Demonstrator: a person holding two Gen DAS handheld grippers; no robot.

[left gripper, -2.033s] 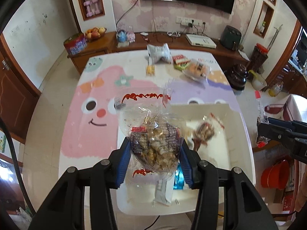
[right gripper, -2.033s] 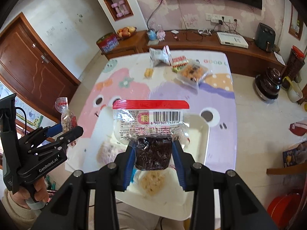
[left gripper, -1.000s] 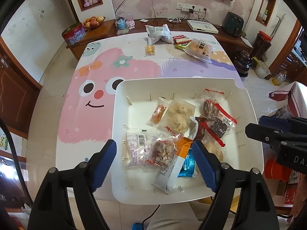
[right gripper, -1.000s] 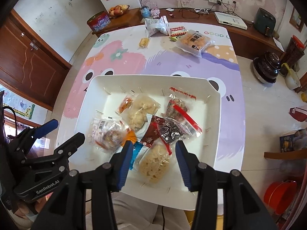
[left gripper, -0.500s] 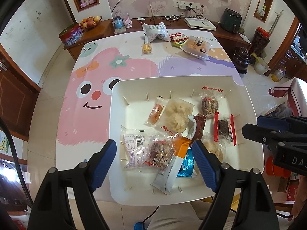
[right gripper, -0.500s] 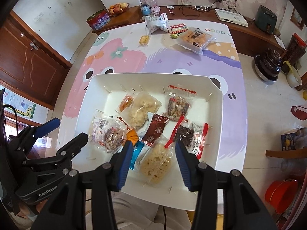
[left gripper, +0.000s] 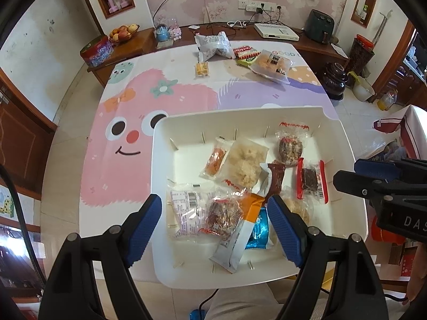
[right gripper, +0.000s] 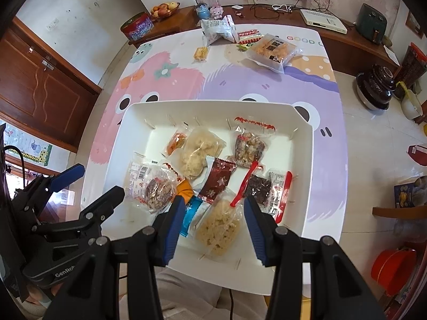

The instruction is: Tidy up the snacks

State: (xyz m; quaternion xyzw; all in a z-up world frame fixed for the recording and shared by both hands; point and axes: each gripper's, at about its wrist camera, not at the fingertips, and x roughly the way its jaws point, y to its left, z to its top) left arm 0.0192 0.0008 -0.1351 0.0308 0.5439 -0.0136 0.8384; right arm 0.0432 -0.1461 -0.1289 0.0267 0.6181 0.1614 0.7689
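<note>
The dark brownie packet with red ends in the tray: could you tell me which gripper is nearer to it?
Right. The right gripper hovers open just beside the brownie packet; the left gripper is open over the tray's other side.

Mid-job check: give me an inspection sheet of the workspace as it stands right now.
Surface: table under a cartoon-print cover.
Job's things: white tray at the near edge holding about ten wrapped snacks; four more packs lie at the far end, including a clear cracker bag.
Clutter: nothing seen on the table besides snacks.
Grippers: left hand-held gripper and right hand-held gripper both open, empty, above the tray.
Cables: white charger leads on the sideboard.
Surroundings: fruit bowl, red tin, dark pot on the floor.
</note>
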